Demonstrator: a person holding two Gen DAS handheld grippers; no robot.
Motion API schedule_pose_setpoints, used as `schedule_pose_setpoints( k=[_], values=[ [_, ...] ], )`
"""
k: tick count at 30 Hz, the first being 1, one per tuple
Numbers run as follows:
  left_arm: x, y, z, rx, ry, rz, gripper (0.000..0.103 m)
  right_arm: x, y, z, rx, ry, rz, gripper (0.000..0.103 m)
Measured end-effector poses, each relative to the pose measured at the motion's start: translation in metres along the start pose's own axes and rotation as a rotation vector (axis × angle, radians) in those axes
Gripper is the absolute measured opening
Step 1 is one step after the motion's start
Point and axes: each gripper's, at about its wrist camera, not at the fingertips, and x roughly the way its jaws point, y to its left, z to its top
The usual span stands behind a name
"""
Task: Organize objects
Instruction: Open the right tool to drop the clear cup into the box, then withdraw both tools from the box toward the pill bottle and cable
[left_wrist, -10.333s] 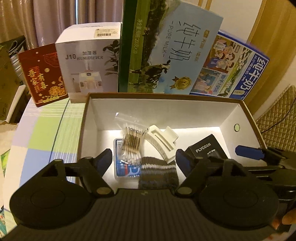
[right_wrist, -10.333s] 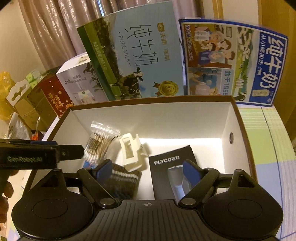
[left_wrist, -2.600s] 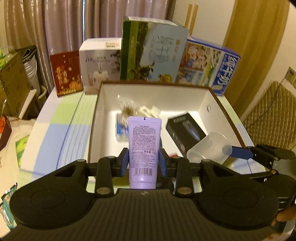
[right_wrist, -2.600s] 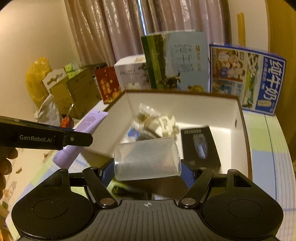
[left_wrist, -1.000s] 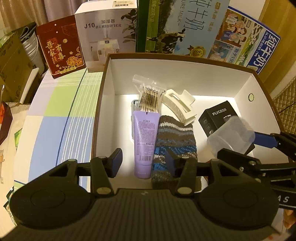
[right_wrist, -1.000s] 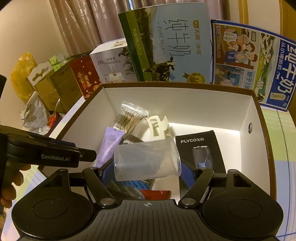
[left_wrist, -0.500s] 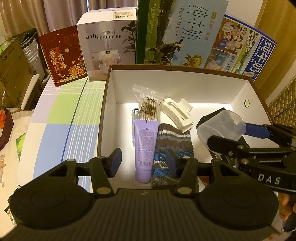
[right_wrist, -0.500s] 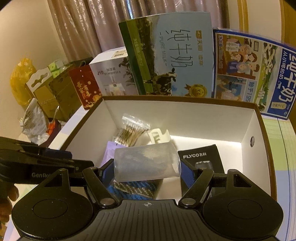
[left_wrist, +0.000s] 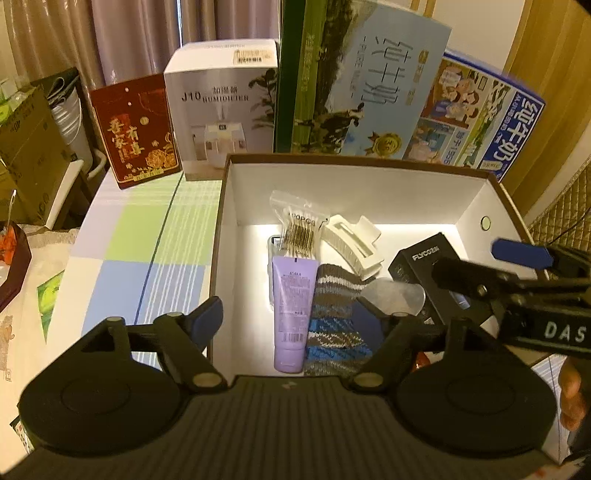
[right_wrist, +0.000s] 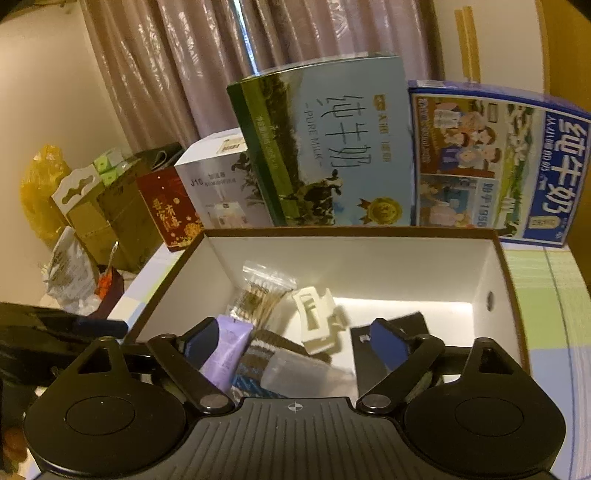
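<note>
Now that the right gripper has spread wide and let go, the clear cup lies inside the box on the striped sock, while the left gripper gapes empty, suggesting placement is done.

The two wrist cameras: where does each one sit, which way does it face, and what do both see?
Left wrist: on the open left gripper, looking down into the white box; the right gripper crosses its right side.
Right wrist: on the open right gripper, facing the box and milk cartons.
Both show the purple tube, striped sock, clear cup and hair claw.
</note>
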Motion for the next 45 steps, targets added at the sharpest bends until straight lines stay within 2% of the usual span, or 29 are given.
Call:
schedule_pose_setpoints(
  k=[3,6,16,26,45],
  values=[
    [-0.009,-0.001,-0.002,0.000,-0.015,-0.008,0.081,-0.013,-0.004,-0.009,0.019,0.000,-0.014,0.096],
    [-0.018,-0.003,-0.007,0.001,-0.027,-0.006,0.083,-0.025,-0.007,-0.018,0.041,-0.002,-0.025,0.101],
    [-0.052,-0.002,-0.021,-0.010,-0.068,-0.012,0.089,-0.062,-0.006,-0.037,0.081,-0.021,-0.040,0.101],
    [-0.085,-0.006,-0.041,-0.023,-0.111,-0.009,0.091,-0.093,0.003,-0.047,0.119,-0.036,-0.050,0.101],
    [-0.122,-0.011,-0.109,-0.057,-0.069,-0.014,0.091,-0.138,0.026,-0.090,0.102,0.004,-0.077,0.101]
  ],
)
